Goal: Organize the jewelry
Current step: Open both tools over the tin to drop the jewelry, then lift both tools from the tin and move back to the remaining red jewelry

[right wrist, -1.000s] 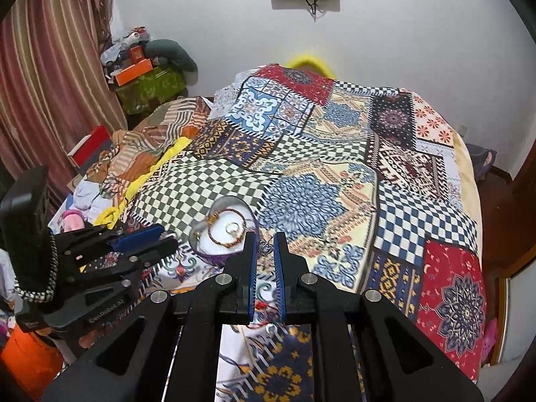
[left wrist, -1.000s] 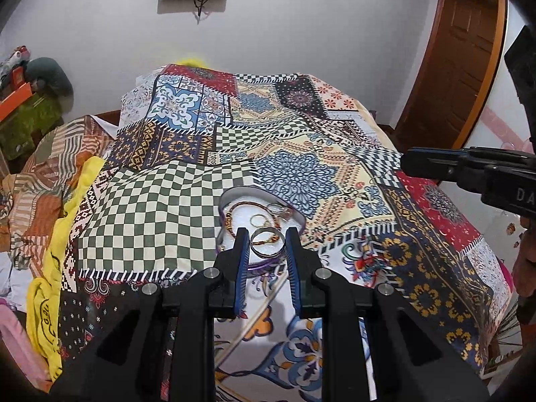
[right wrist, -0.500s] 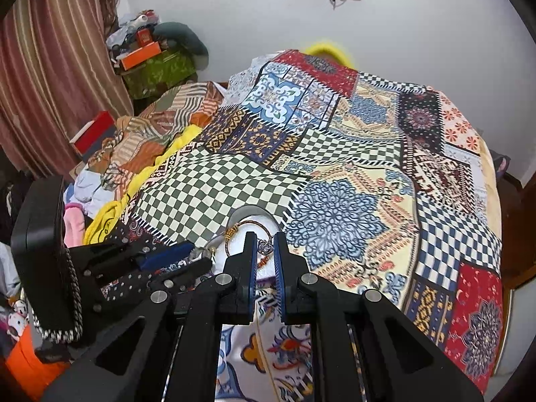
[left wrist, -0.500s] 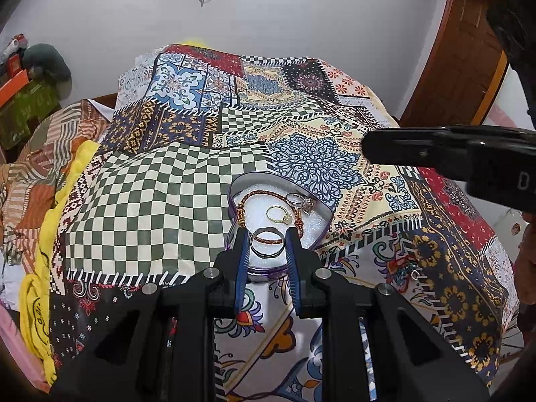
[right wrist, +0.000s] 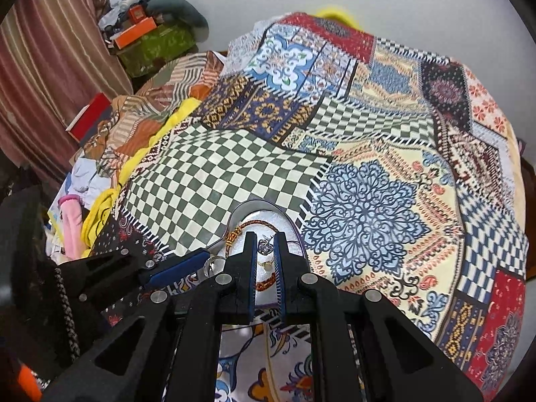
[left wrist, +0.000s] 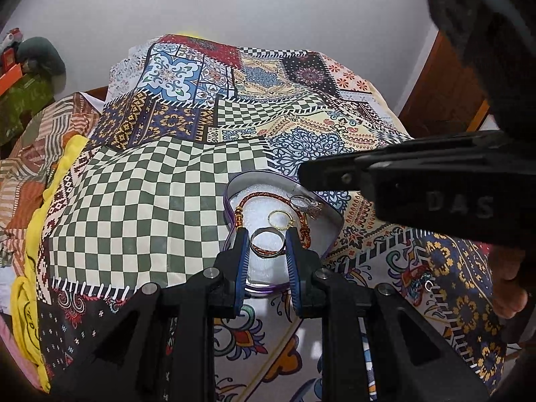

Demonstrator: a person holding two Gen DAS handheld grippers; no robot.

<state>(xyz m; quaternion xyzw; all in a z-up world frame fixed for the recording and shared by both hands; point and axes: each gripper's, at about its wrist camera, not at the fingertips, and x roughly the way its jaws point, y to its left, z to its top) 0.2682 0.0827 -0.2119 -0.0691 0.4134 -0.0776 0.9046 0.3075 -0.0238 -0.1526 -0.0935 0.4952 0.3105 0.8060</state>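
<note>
A heart-shaped tin (left wrist: 234, 186) with a white lining lies on the patchwork bedspread. In it are a braided red-gold bracelet (left wrist: 264, 196), a thin gold ring (left wrist: 280, 219) and a silver stone ring (left wrist: 306, 203). My left gripper (left wrist: 267, 241) is shut on a silver and orange band ring (left wrist: 266, 243), held over the tin. My right gripper (right wrist: 265, 245) is over the same tin (right wrist: 249, 208), shut on a small silver earring (right wrist: 265, 246). The bracelet (right wrist: 258, 223) shows just beyond it.
The bedspread (left wrist: 134, 201) covers the bed. Piled clothes and a yellow cloth (left wrist: 57, 174) lie at the left edge. Boxes and bags (right wrist: 150, 40) stand by the curtain. A wooden door (left wrist: 442, 93) is at the right.
Both grippers have moved forward and down toward the tin, which now looks larger. The right gripper now reaches over the tin's far side. Each keeps its piece.
</note>
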